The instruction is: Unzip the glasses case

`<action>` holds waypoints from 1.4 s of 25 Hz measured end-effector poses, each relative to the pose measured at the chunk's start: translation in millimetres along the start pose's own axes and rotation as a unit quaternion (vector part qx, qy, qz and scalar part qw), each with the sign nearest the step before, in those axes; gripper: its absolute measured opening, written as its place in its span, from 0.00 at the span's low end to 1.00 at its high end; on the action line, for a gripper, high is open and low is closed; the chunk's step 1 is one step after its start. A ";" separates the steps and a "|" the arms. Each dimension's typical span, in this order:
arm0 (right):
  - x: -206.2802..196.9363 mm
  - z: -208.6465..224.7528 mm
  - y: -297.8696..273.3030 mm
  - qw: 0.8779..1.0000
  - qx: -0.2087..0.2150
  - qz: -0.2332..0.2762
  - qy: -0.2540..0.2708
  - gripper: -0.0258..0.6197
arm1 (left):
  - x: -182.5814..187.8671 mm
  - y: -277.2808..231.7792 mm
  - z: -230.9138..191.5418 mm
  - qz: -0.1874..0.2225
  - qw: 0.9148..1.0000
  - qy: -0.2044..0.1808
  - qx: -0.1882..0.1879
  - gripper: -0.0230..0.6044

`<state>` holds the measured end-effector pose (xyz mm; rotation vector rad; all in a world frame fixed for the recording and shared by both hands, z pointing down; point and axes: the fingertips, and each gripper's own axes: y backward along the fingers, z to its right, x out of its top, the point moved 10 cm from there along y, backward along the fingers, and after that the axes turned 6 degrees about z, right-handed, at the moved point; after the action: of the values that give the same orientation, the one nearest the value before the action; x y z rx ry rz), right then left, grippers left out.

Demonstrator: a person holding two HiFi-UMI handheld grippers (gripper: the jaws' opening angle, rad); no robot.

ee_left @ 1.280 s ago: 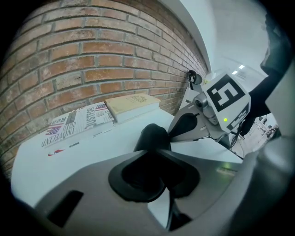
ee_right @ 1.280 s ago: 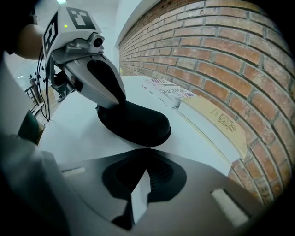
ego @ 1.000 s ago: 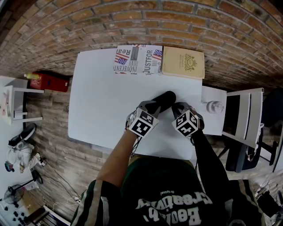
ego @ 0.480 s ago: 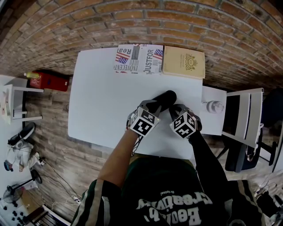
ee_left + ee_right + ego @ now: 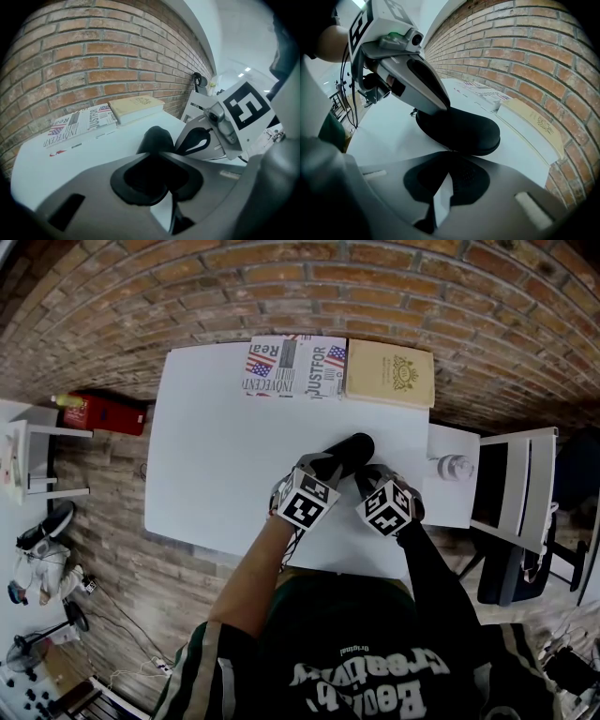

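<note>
The left gripper (image 5: 159, 161) has its jaws partly closed and clamped on the near end of the black glasses case (image 5: 157, 137), pinning it to the white desk (image 5: 216, 456). The right gripper (image 5: 449, 157) has its jaws pressed fully together, their tips right at the case's near rim, at about 6 o'clock of the case in its own view. Seen from the head, the case lies on the near right part of the desk and runs from the two grippers toward 1 o'clock. Its rounded shell looks closed all the way round, with no gap showing between its halves, so the unzipping seems to be only at its start. The holding grip is set, and running the slider round the seam is what remains. The zip itself is hard to read. The case is uniformly black, the seam shows only as a faint line along the edge, and no view shows the pull tab, so I cannot tell whether the right jaws pinch it or merely touch the rim. The marker cubes cover the near end of the case in the head view. Farther out, a newspaper (image 5: 293, 367) at 12 o'clock and a tan book (image 5: 389, 373) at 1 o'clock lie along the desk's far edge against the brick wall.
</note>
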<state>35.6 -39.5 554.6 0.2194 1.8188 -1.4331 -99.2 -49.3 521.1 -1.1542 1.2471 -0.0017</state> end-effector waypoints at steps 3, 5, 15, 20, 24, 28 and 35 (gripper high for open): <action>1.8 -4.1 -1.6 1.000 0.007 0.002 0.004 0.06 | -0.4 0.2 -0.4 0.000 1.000 -0.001 0.001 0.12; 2.8 -5.9 -2.5 1.000 0.011 0.001 0.008 0.06 | -1.0 -0.2 -0.6 0.003 1.000 0.001 0.002 0.12; -6.1 -9.7 13.9 0.998 0.058 0.012 0.024 0.06 | 0.1 8.6 13.6 -0.024 0.999 -0.009 -0.043 0.11; -12.0 13.3 20.1 0.999 0.037 0.018 0.018 0.06 | -2.6 7.3 28.6 -0.023 0.998 0.004 -0.056 0.11; -5.0 29.2 12.2 1.000 -0.006 0.012 0.019 0.06 | 1.3 -0.4 39.8 -0.018 0.998 0.008 -0.059 0.10; -2.4 31.7 6.3 0.999 -0.006 0.009 0.032 0.06 | 5.8 1.7 34.8 -0.010 0.999 0.001 -0.040 0.11; -4.5 30.6 6.2 0.999 0.002 0.014 0.038 0.06 | 0.6 0.3 29.3 -0.026 0.999 -0.026 -0.007 0.12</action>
<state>56.6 -62.8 551.6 0.3044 1.8679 -1.4262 -77.8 -29.8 516.7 -1.1904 1.1738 -0.0023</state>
